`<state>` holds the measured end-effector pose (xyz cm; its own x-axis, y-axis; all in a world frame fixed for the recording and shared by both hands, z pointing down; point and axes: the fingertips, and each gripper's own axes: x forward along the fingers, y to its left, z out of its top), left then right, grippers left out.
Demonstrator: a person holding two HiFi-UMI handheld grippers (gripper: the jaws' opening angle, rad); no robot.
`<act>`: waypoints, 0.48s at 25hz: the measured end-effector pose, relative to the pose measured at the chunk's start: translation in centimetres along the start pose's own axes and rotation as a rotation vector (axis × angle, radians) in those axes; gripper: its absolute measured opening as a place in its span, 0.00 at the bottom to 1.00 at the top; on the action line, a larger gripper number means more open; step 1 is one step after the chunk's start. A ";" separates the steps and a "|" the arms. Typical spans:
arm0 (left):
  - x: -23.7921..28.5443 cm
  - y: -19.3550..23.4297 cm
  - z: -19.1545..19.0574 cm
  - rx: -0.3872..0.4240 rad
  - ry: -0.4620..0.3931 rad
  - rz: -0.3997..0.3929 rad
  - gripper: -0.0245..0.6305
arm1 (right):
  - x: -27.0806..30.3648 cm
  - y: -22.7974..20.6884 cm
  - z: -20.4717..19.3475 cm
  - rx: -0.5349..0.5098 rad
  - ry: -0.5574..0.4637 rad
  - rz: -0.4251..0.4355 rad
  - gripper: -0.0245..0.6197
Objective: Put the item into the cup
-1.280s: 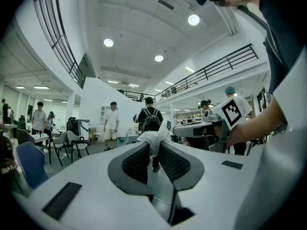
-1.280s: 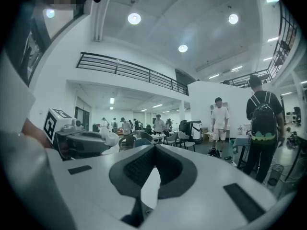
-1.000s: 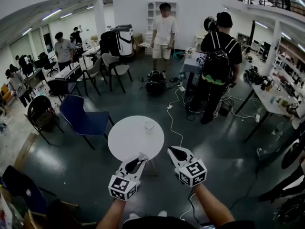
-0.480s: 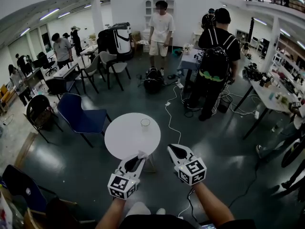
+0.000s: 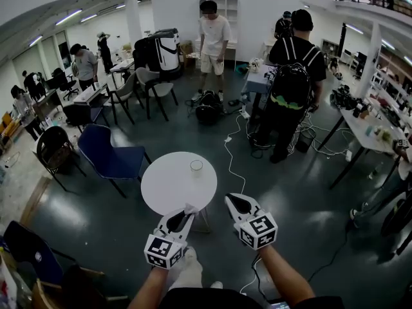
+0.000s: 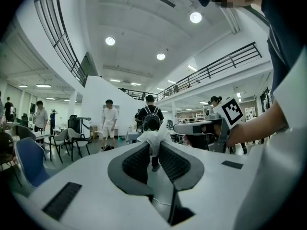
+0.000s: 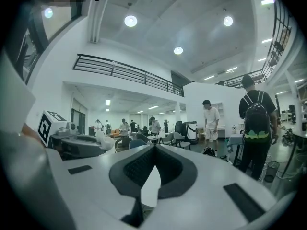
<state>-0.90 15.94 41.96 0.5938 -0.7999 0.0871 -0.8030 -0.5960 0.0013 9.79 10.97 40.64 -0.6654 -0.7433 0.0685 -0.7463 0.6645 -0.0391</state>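
Left tongs [image 5: 187,214] pinch a crumpled white wad [image 6: 154,139]; right tongs [image 5: 229,200] closed, empty; clear cup [image 5: 196,167] on round table [image 5: 166,185].

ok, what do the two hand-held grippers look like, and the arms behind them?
The left hand-held gripper and right hand-held gripper match. Each has a white moulded shell that tapers to two pointed jaws lined with black ribbed pads. Each carries a white cube at its rear, printed with black square markers. The forearms are bare, and no sleeves or gripper cables show.
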 end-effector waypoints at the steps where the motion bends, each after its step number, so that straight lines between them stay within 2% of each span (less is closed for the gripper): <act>1: 0.1 0.0 0.0 0.003 0.000 -0.001 0.15 | 0.1 -0.2 0.0 0.001 -0.001 0.000 0.06; 12: 2.3 3.3 -0.2 -0.001 -0.011 0.008 0.15 | 3.5 -1.9 0.1 -0.012 -0.006 0.000 0.06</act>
<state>-2.21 12.14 42.36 0.5879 -0.8054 0.0760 -0.8078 -0.5895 0.0016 8.83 7.07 40.90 -0.6653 -0.7440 0.0624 -0.7463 0.6651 -0.0270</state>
